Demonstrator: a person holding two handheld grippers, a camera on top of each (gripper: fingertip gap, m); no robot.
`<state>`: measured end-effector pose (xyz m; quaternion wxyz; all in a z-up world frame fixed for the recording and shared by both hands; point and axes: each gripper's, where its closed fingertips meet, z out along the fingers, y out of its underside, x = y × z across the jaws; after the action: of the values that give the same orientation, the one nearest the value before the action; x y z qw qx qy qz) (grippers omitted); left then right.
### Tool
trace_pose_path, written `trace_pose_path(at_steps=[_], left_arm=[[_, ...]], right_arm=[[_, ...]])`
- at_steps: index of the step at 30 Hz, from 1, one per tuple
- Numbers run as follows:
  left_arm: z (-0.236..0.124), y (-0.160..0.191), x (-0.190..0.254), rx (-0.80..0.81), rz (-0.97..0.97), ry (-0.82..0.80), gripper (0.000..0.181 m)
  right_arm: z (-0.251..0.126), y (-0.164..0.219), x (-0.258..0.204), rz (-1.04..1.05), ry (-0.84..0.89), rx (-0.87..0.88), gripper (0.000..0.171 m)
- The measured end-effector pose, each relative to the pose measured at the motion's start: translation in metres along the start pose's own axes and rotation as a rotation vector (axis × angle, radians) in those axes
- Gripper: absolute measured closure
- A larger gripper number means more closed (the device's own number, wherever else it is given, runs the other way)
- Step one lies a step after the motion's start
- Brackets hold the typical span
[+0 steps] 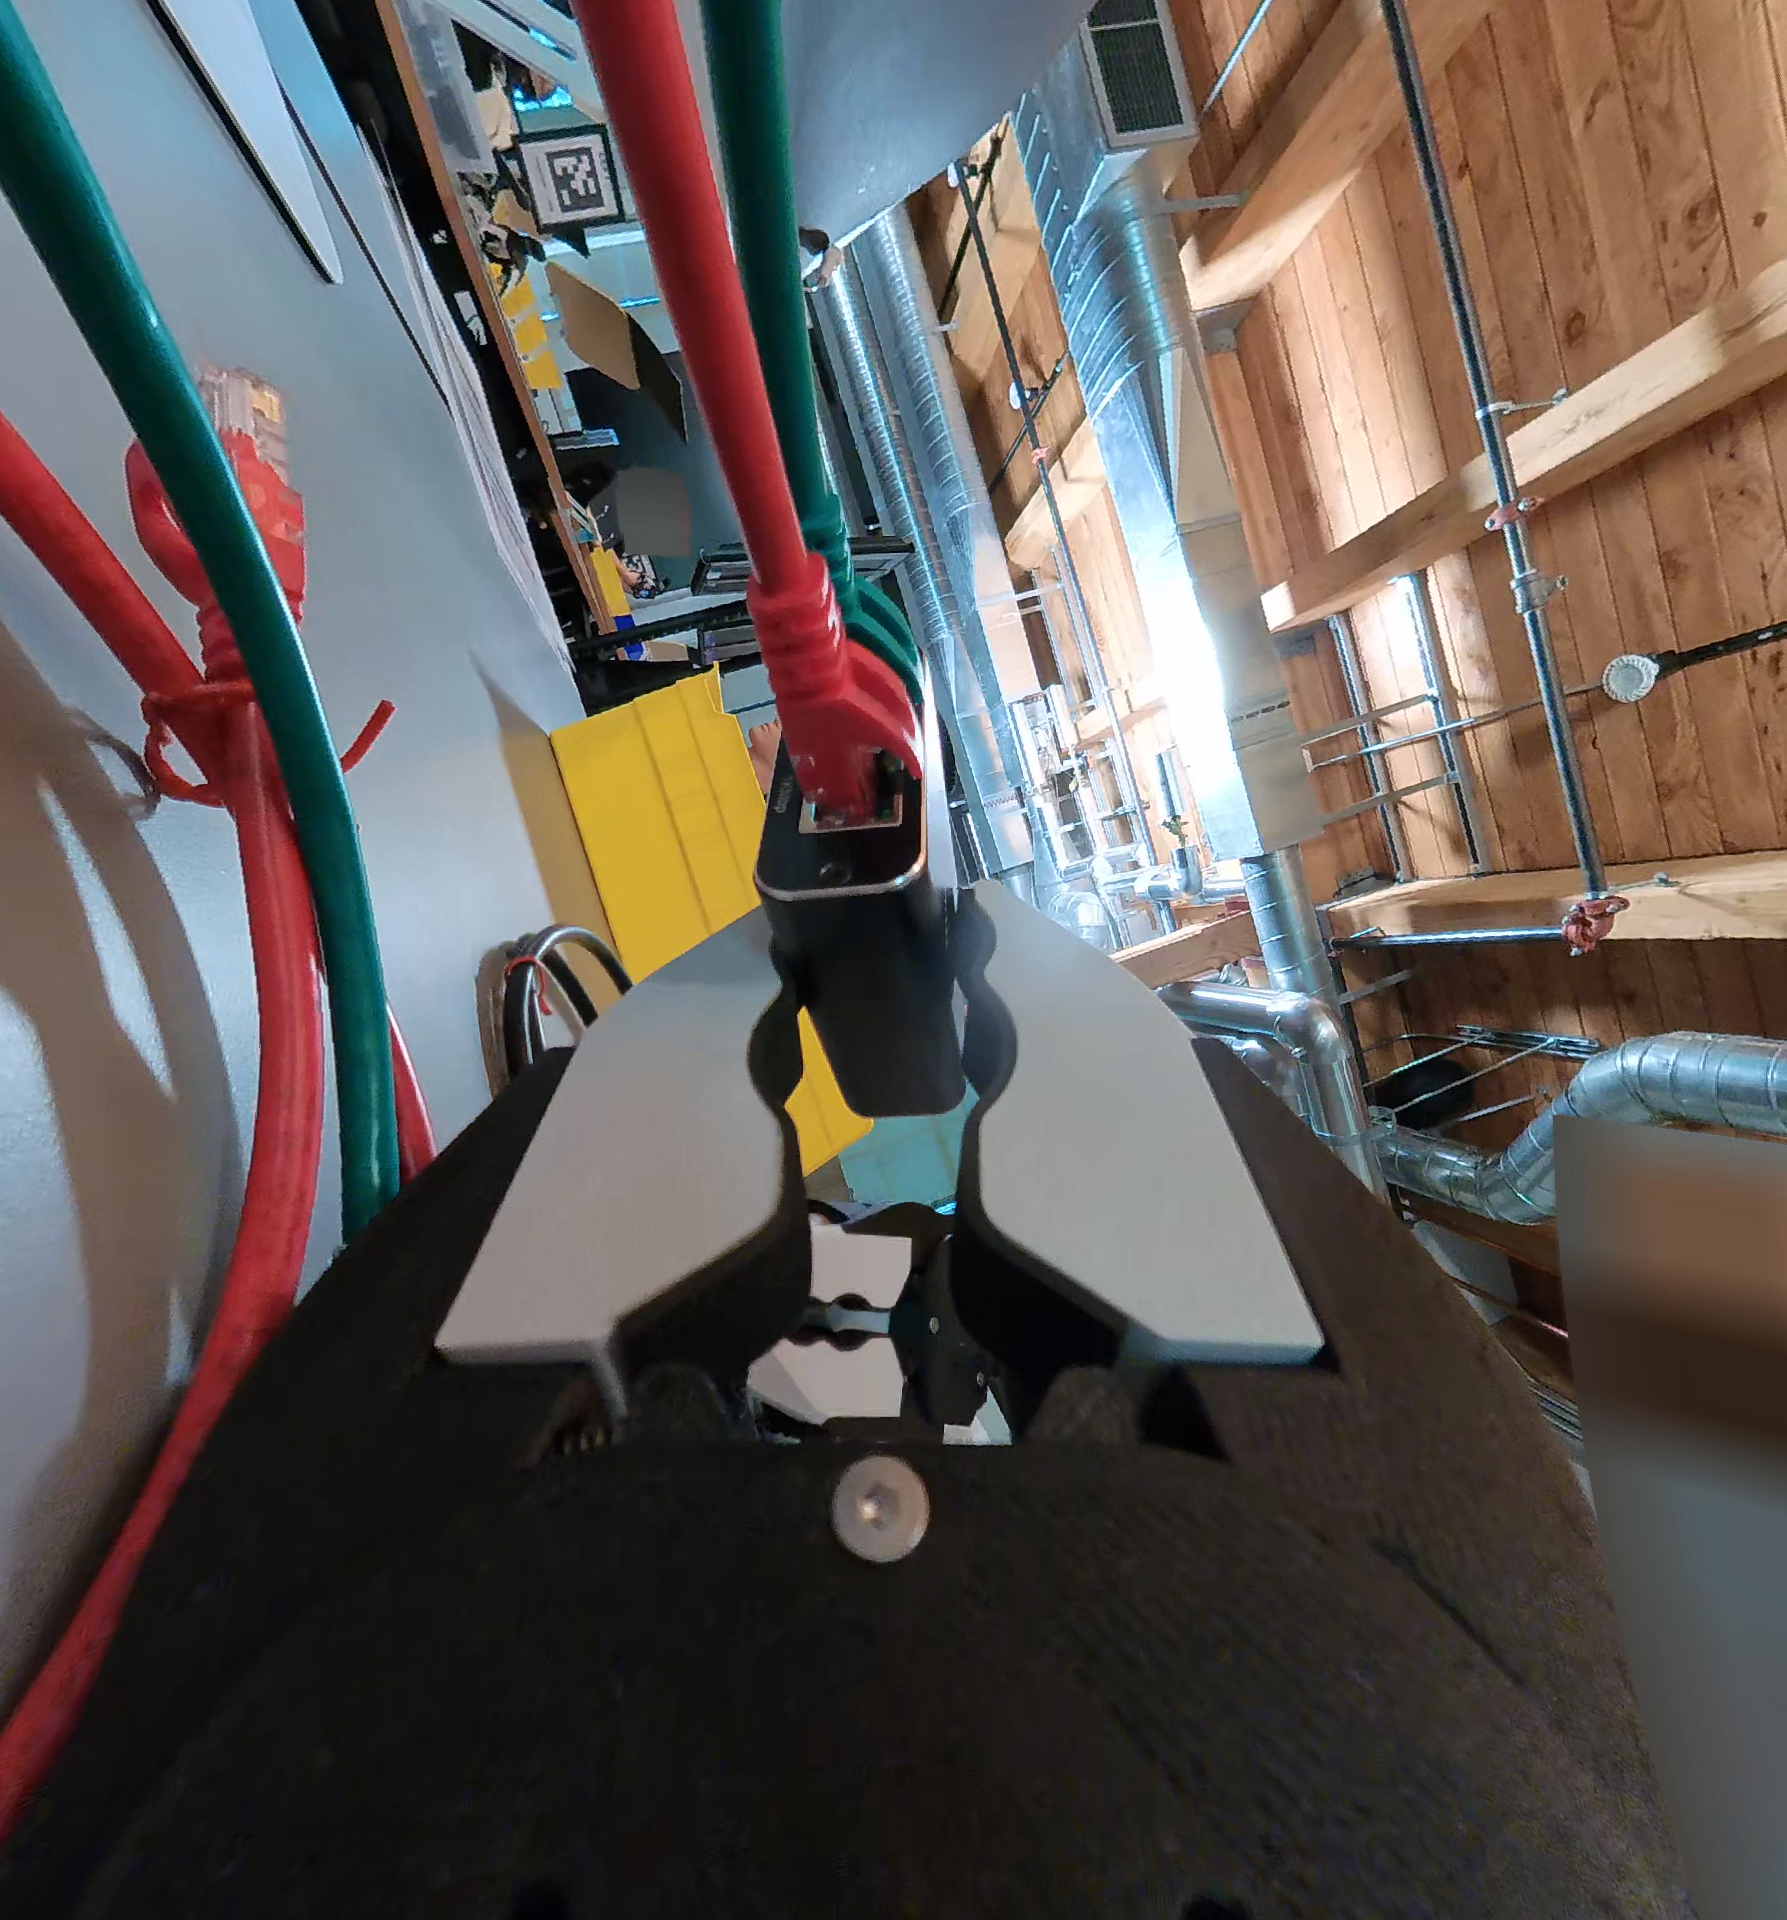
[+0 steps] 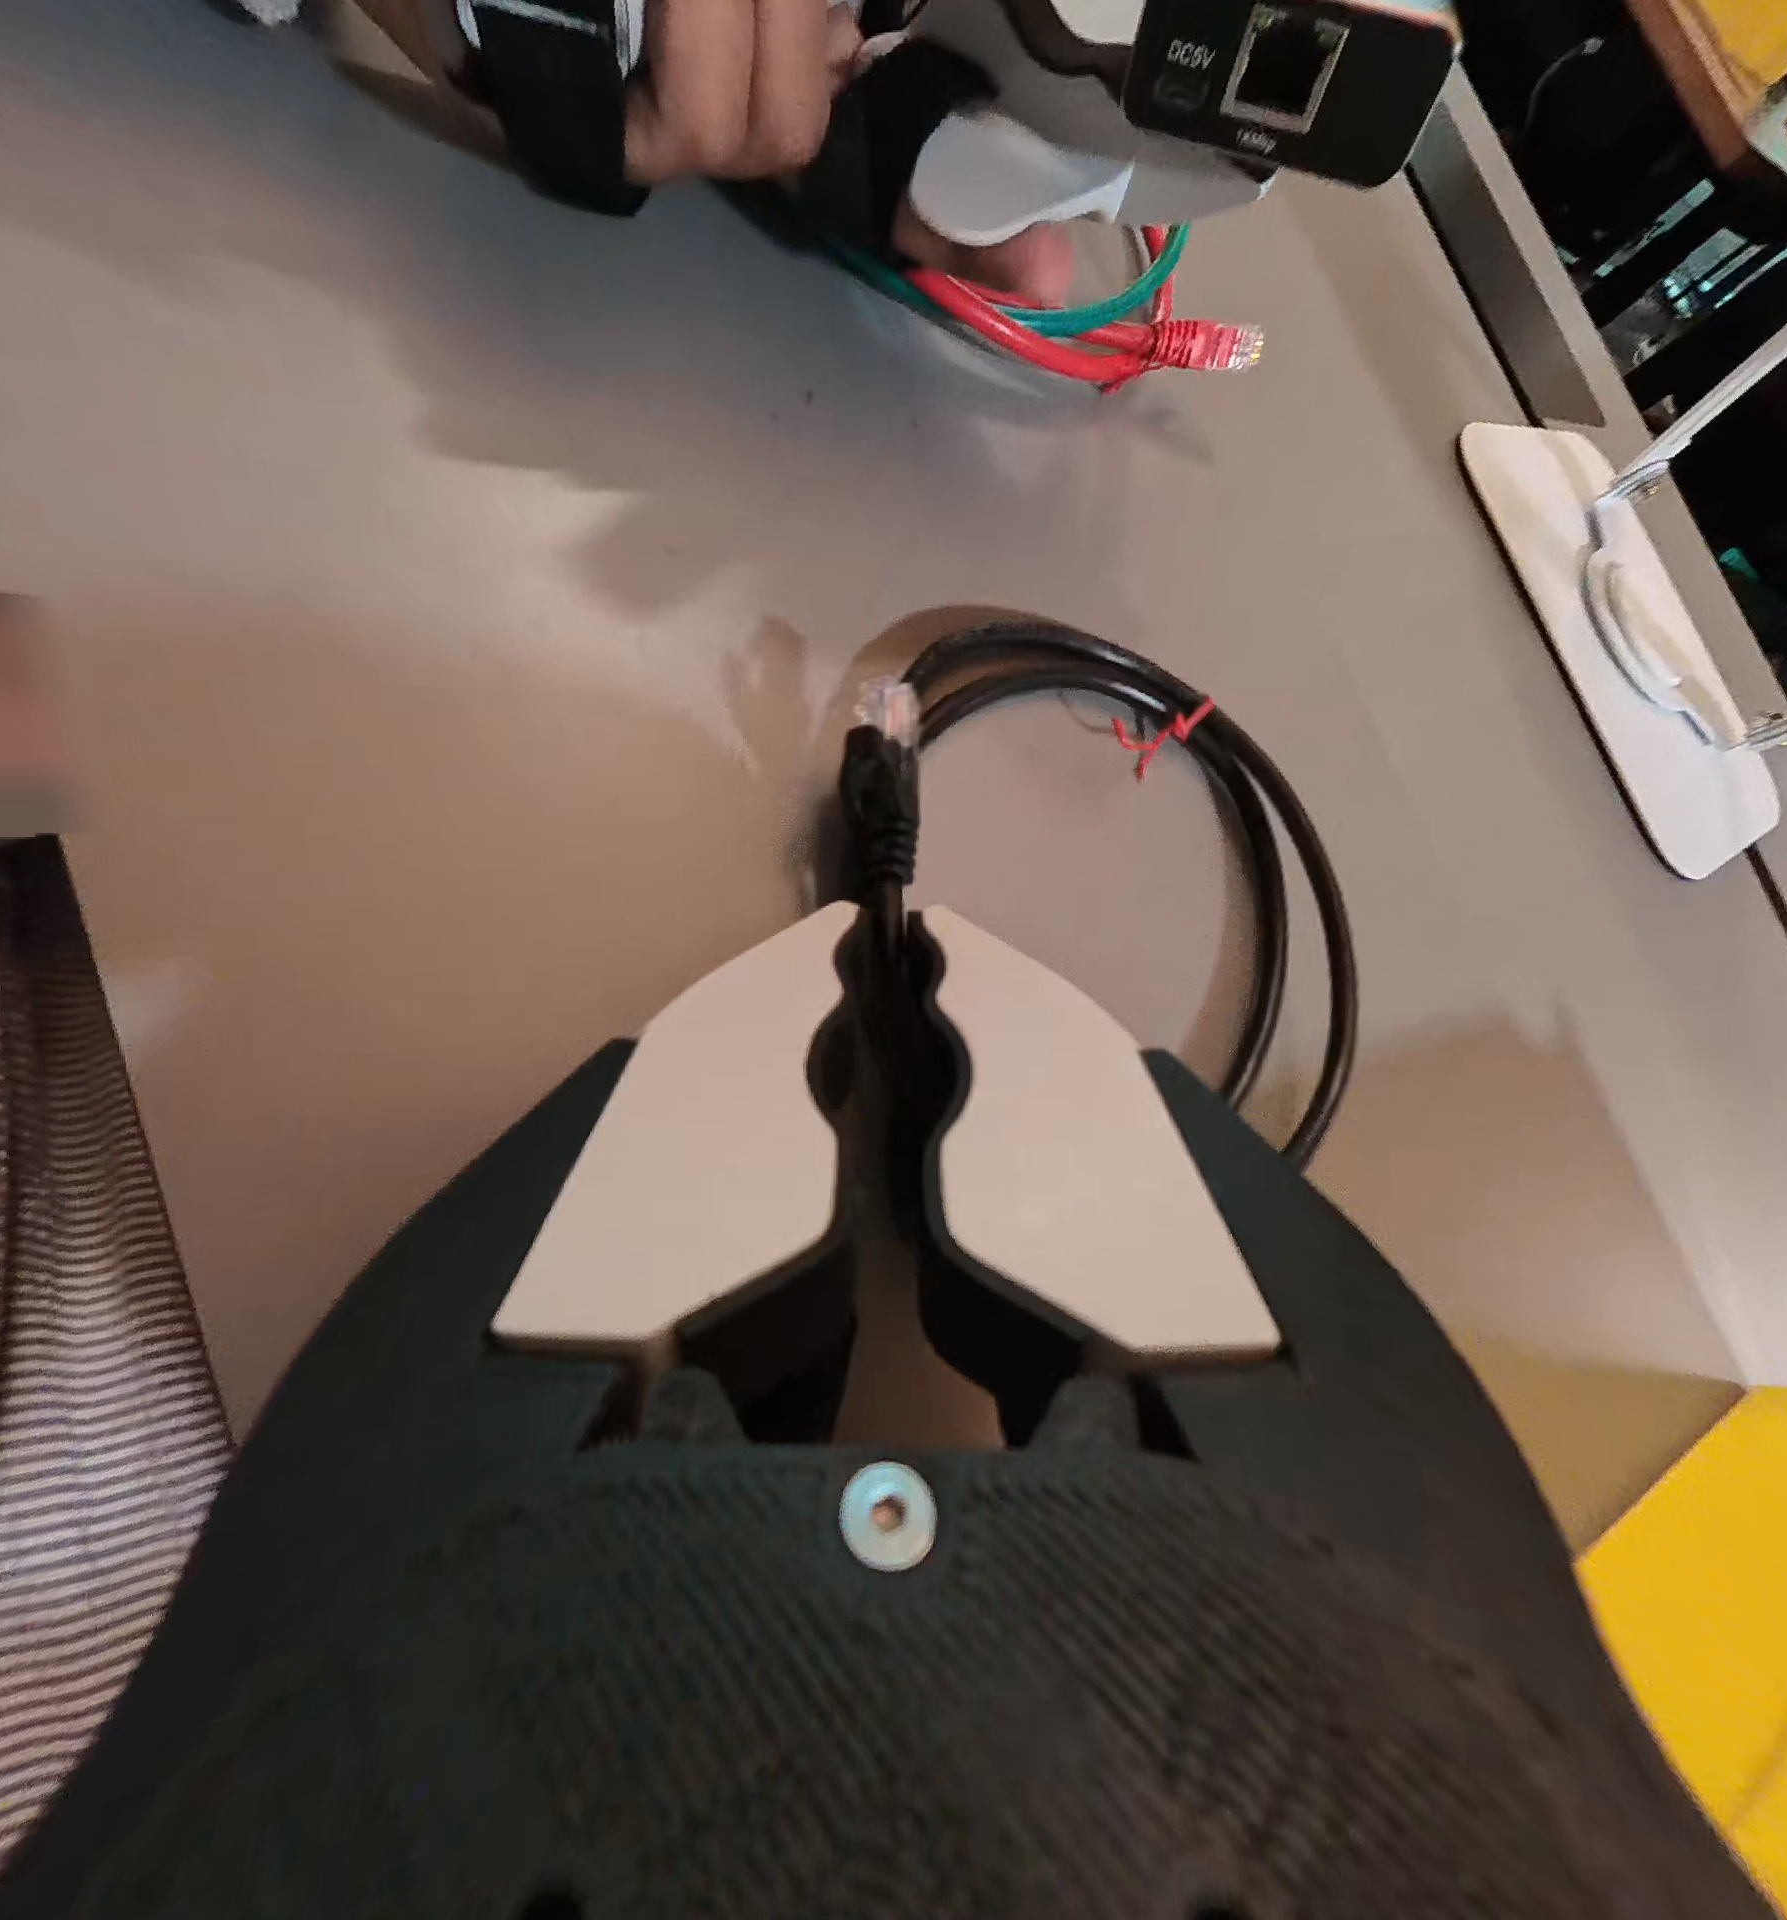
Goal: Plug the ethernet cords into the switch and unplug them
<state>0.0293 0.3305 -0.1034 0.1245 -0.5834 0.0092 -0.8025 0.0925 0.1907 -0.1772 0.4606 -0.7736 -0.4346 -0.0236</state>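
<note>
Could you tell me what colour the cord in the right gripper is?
Black cord, clearest in the right wrist view.

The small black box-shaped network switch (image 2: 1284,83) carries pale printed lettering on its port face: one short marking above the small power socket, another beside the network port. In the left wrist view the same switch (image 1: 847,894) shows a faint word along its edge, too blurred to make out. A black-and-white square fiducial marker (image 1: 575,175) stands far off — a pattern, not text.
</note>
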Motion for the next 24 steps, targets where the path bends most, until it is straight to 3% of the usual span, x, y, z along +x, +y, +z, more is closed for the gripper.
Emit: trace_pose_path(at_steps=[10, 19, 24], left_arm=[[0.002, 0.003, -0.001, -0.009, 0.016, -0.012, 0.154], [0.014, 0.024, -0.004, -0.081, 0.070, -0.044, 0.155], [0.023, 0.045, -0.005, -0.182, 0.141, -0.063, 0.156]], right_arm=[[-0.012, -0.037, 0.012, 0.303, -0.060, 0.198, 0.166], [0.013, -0.050, 0.028, 0.613, -0.085, 0.229, 0.166], [0.009, -0.051, 0.029, 0.669, -0.114, 0.263, 0.166]])
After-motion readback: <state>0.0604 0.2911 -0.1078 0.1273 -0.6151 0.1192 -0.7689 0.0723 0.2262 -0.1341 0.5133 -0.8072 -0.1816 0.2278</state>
